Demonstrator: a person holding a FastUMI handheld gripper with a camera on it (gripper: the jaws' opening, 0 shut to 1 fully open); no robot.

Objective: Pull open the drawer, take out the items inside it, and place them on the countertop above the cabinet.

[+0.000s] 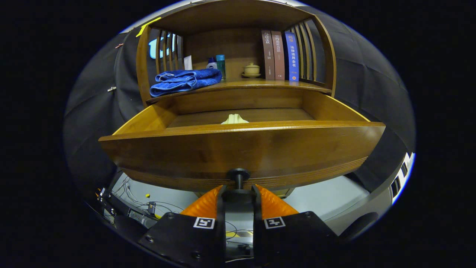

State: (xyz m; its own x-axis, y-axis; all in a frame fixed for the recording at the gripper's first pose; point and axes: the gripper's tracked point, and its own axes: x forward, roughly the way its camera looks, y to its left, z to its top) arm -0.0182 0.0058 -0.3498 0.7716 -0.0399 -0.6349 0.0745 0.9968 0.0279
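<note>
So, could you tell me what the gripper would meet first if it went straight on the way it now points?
The gripper is already shut on the black drawer knob. Going straight on, it would probably press the knob into the wooden drawer front just behind it.

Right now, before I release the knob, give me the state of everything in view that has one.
drawer: pulled open
knob: clamped between the fingers
gripper: shut on the knob
pale item: lying in the drawer, not yet taken out
blue towel: folded, lying on the countertop
books: upright, side by side
lidded cup: lid on, standing on its saucer
</note>
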